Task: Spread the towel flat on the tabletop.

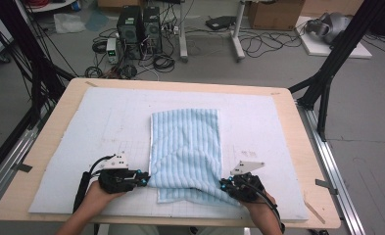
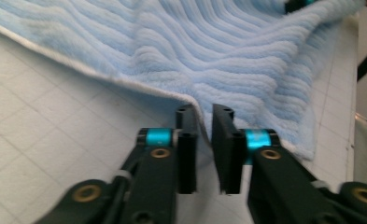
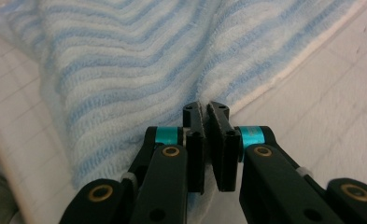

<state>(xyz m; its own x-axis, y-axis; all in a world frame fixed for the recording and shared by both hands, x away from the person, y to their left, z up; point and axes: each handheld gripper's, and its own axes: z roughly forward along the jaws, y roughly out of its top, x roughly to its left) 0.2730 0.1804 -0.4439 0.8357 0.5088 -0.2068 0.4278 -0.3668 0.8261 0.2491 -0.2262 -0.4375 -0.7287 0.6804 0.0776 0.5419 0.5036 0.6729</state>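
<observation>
Striped blue towel between grippers, right gripper clenched on its edge, left gripper slightly parted at its edge

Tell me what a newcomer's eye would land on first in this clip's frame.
The light blue striped towel draws the eye first, lying folded lengthwise down the middle of the white gridded mat on the wooden table. At its rumpled near end, the left gripper and the right gripper meet its two near corners from either side. In the right gripper view the jaws pinch the towel's edge; in the left gripper view a small gap remains around the hem.
</observation>
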